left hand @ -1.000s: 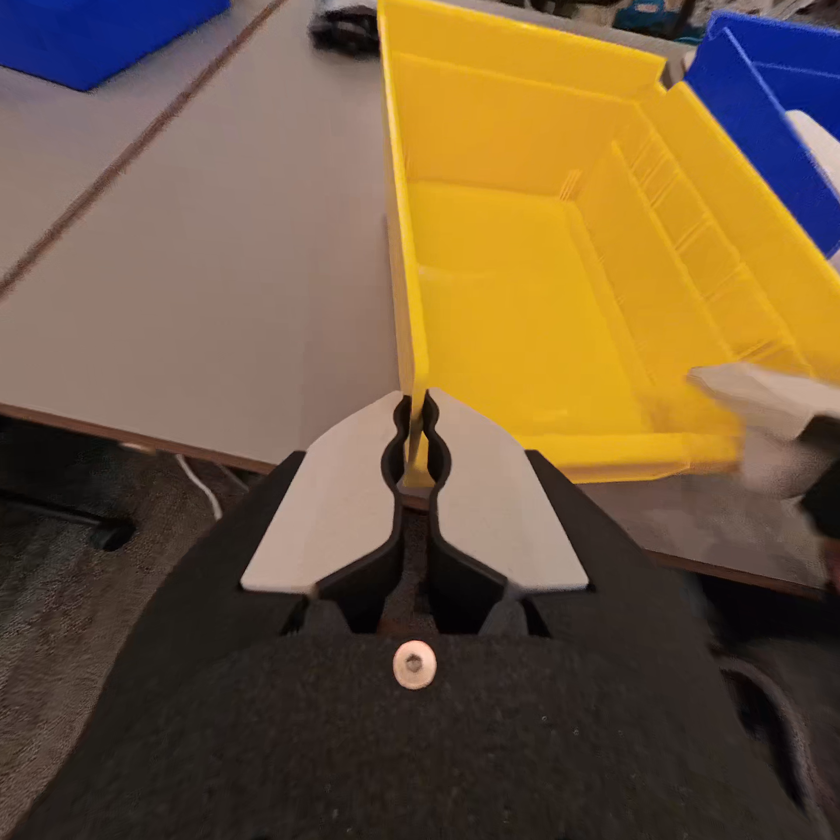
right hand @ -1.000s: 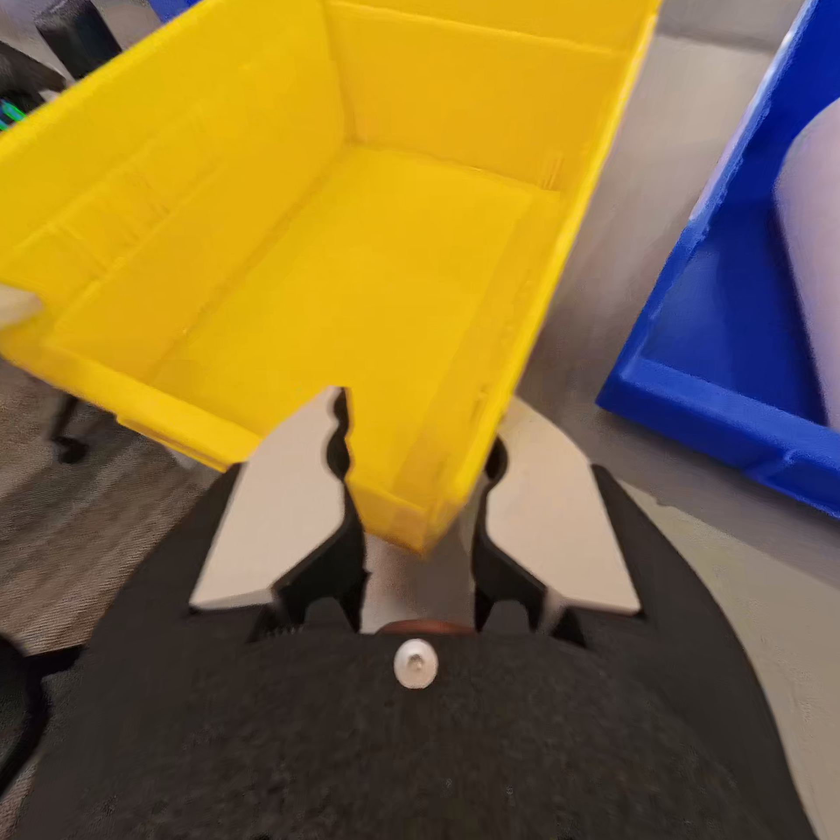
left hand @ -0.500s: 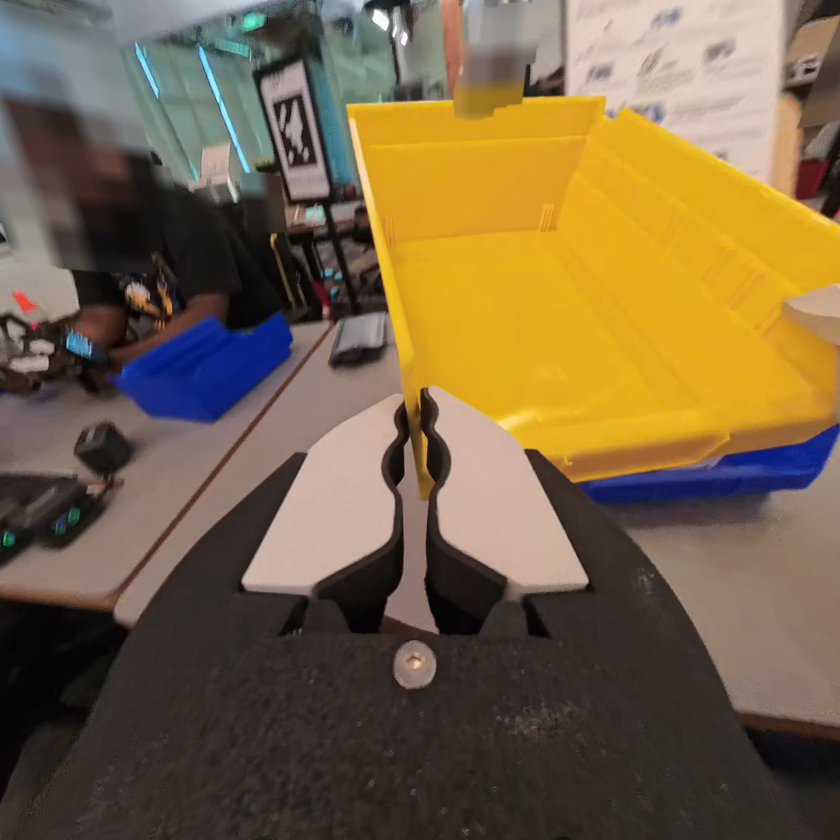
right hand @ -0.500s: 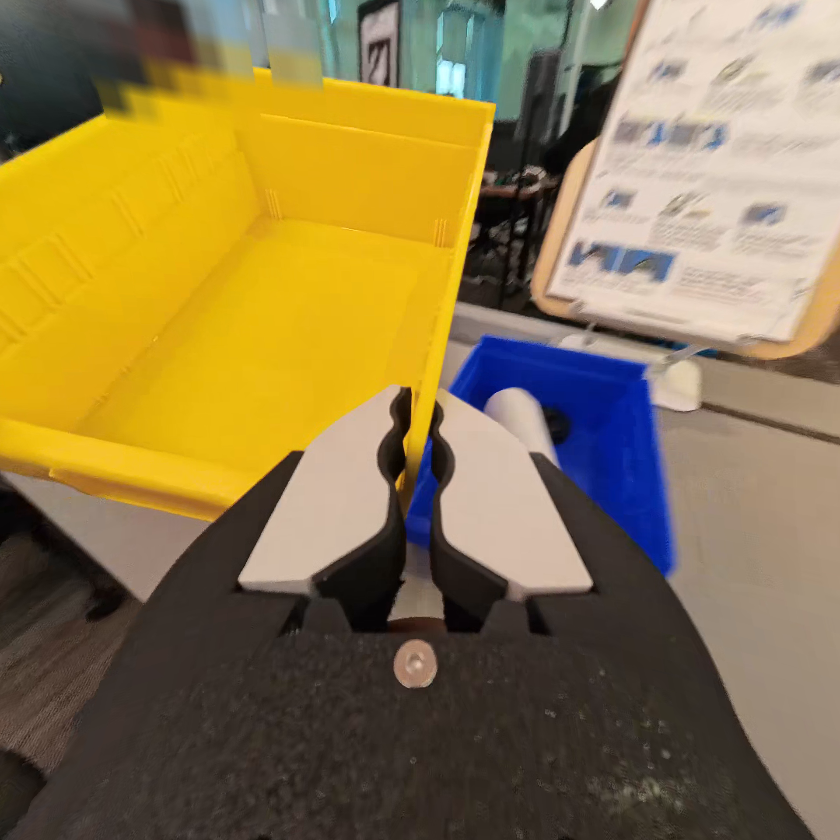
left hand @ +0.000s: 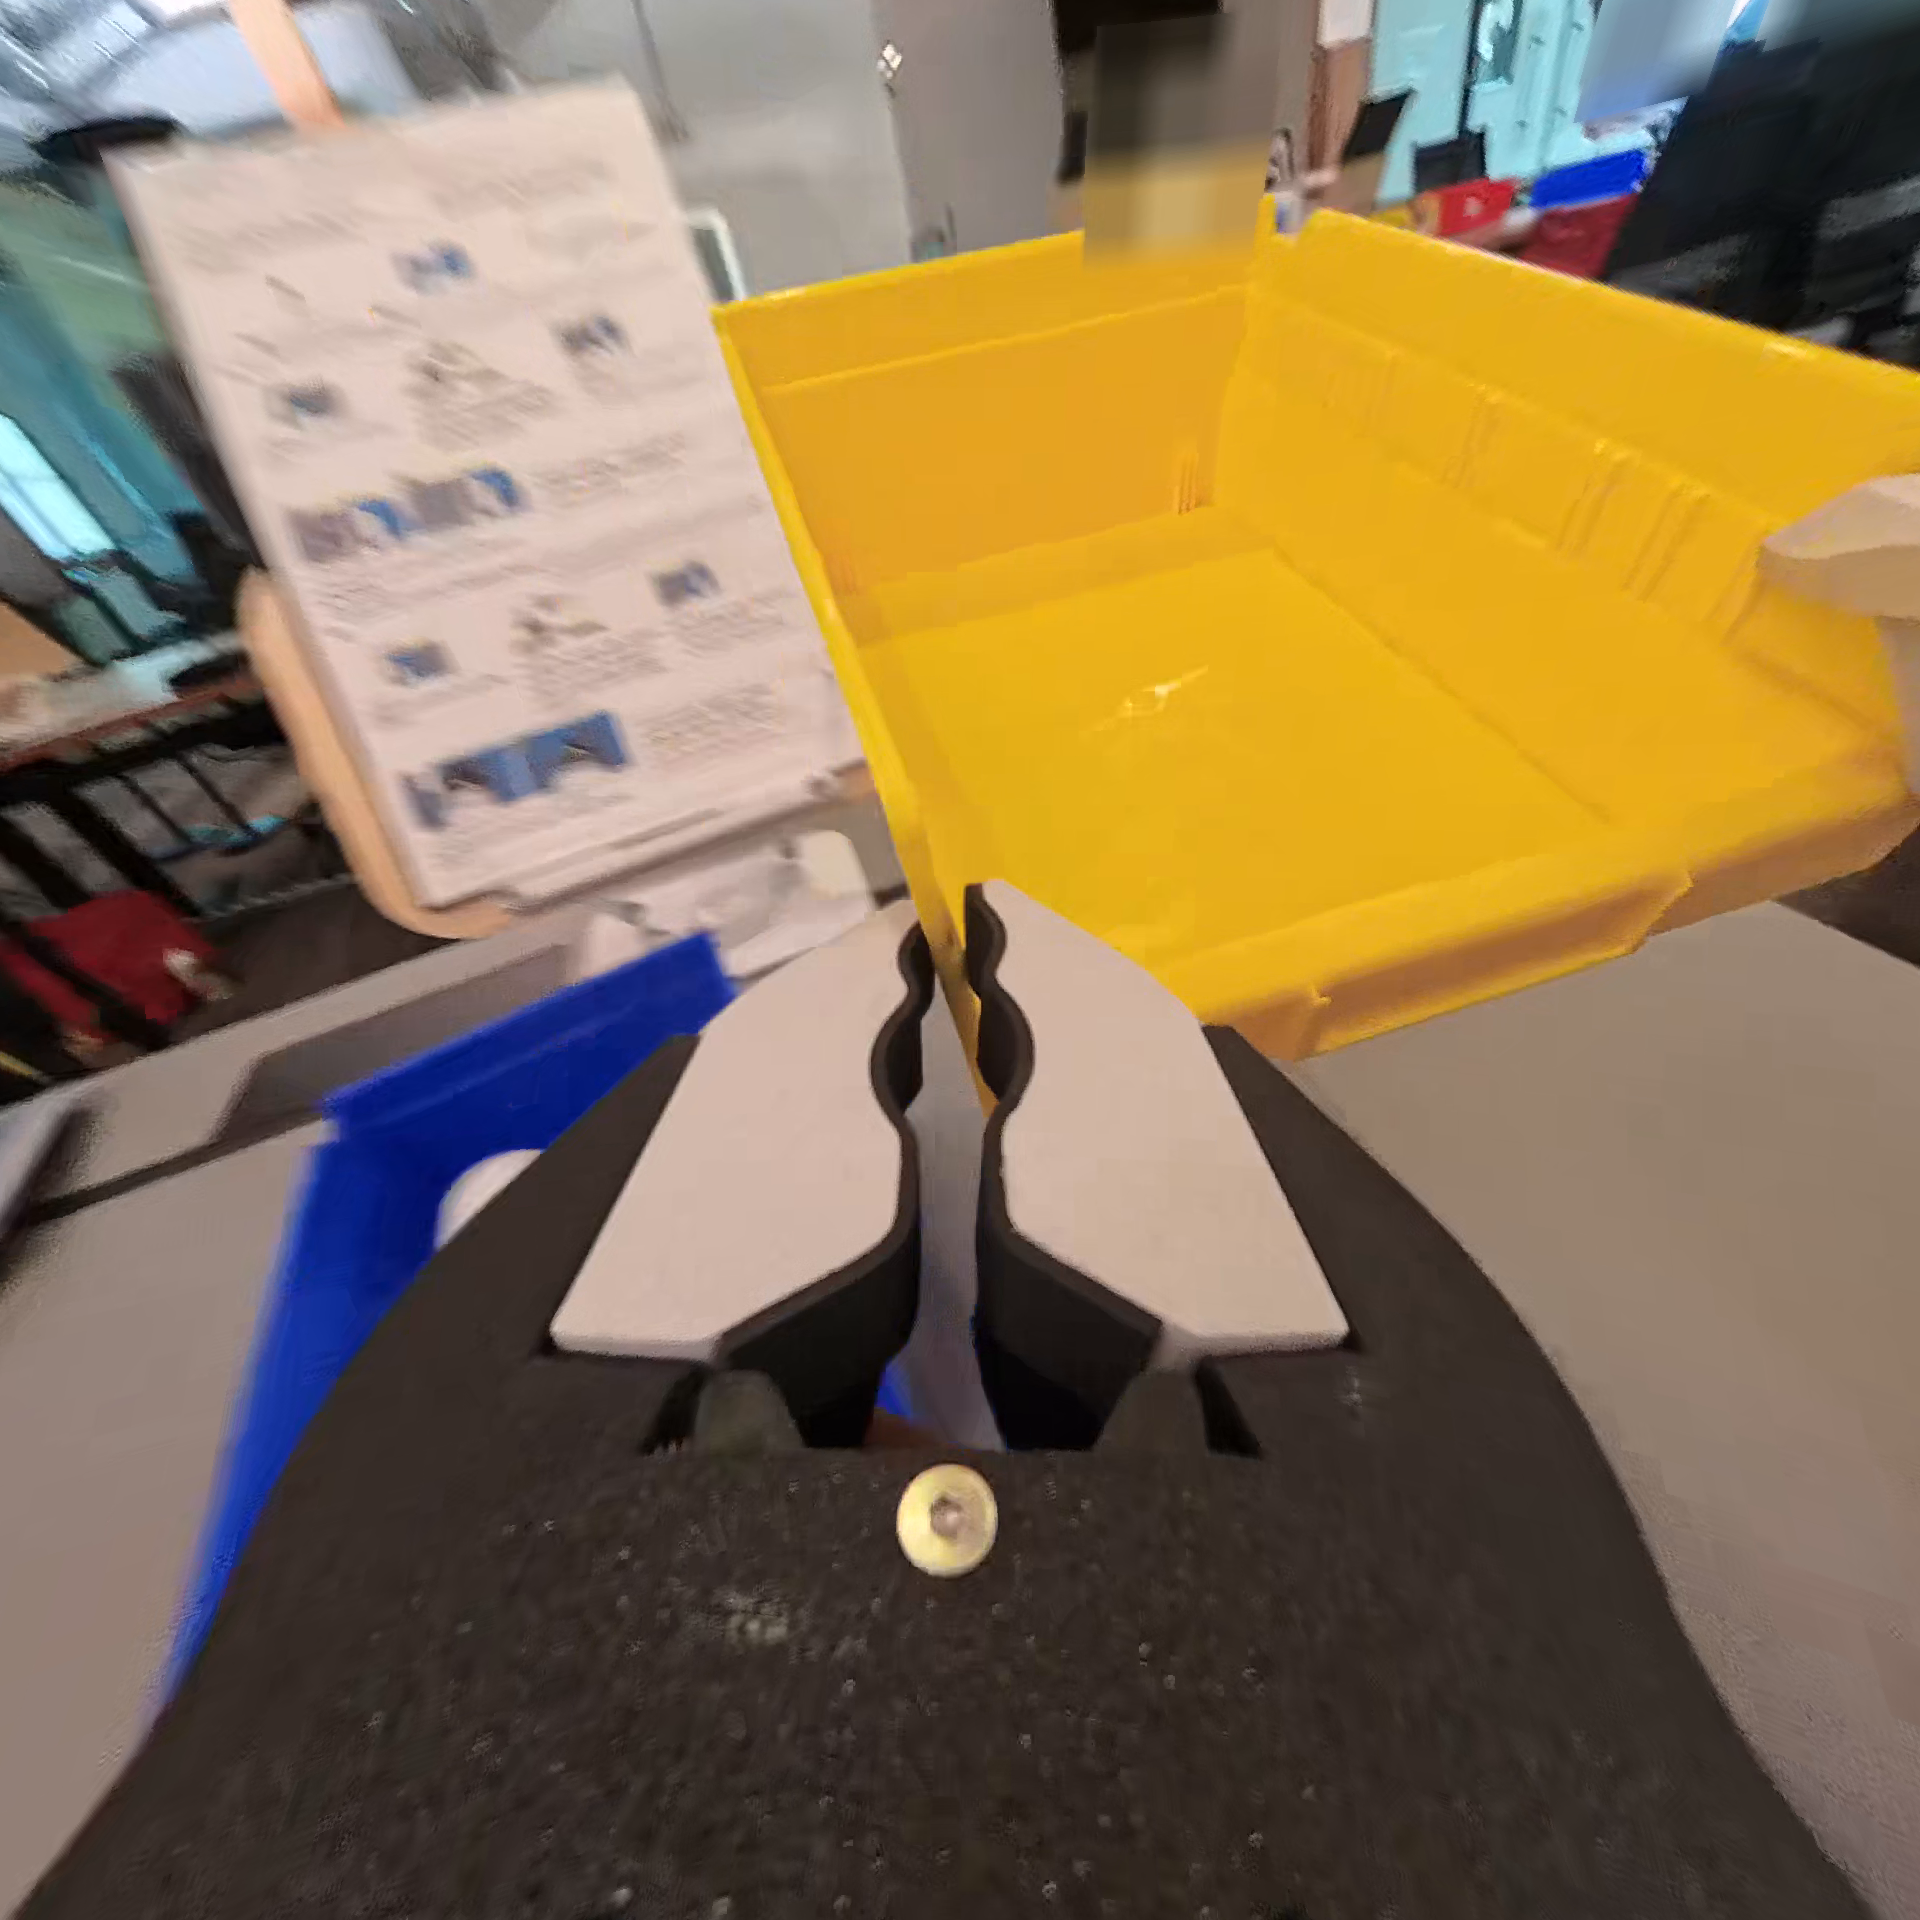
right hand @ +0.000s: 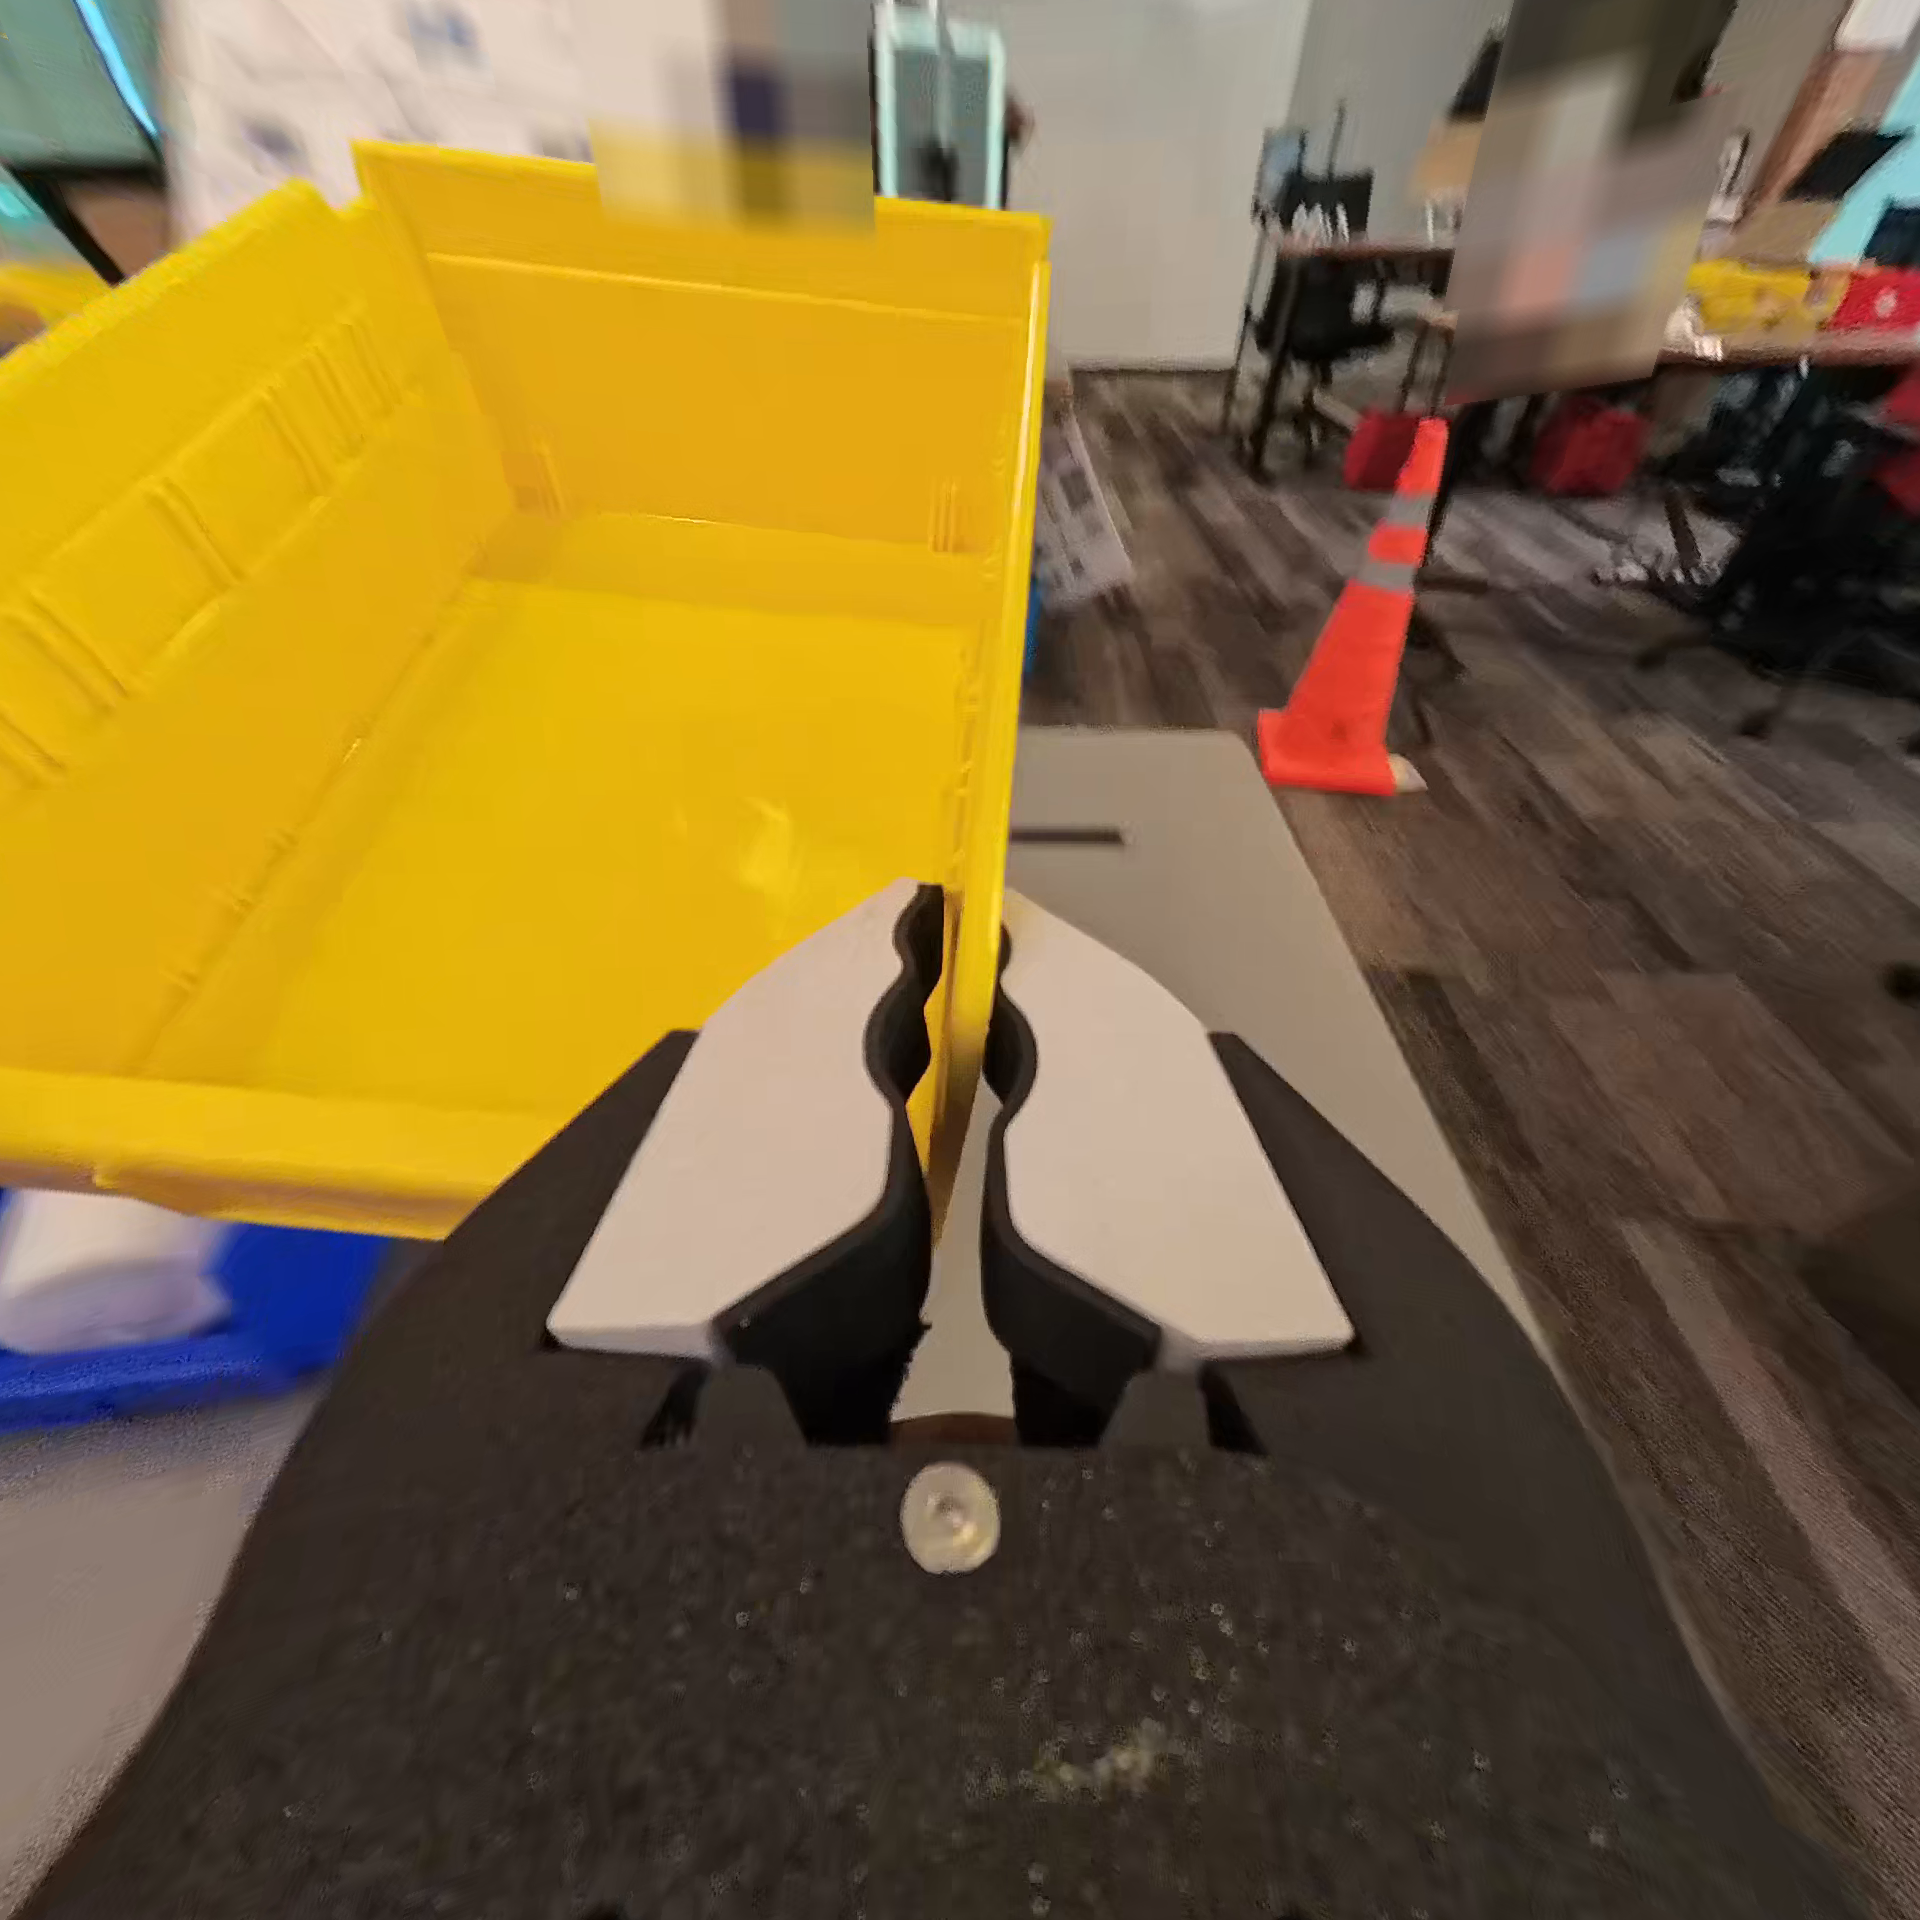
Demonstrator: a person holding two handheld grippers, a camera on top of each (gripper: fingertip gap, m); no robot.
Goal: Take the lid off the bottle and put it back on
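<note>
Both grippers clamp the yellow bin [left hand: 1247, 727]: my left gripper [left hand: 948, 935] on its left wall, right gripper [right hand: 961, 914] on the right wall. Bin's lifted over the blue bin [left hand: 436, 1122]. No bottle or lid in view. Keep it level, squeeze even, set down w/o tilting.

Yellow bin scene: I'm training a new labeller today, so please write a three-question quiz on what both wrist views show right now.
1. True or false: the yellow bin has items inside.
2. What does each gripper clamp?
A. a bottle lid
B. a side wall of the bin
C. nothing
3. Fill in: below the lifted bin, on the grey table, sits a ____ bin.

Key
1. False; its floor is bare.
2. B: the left gripper pinches the left wall, the right gripper the right wall.
3. Blue.
</note>
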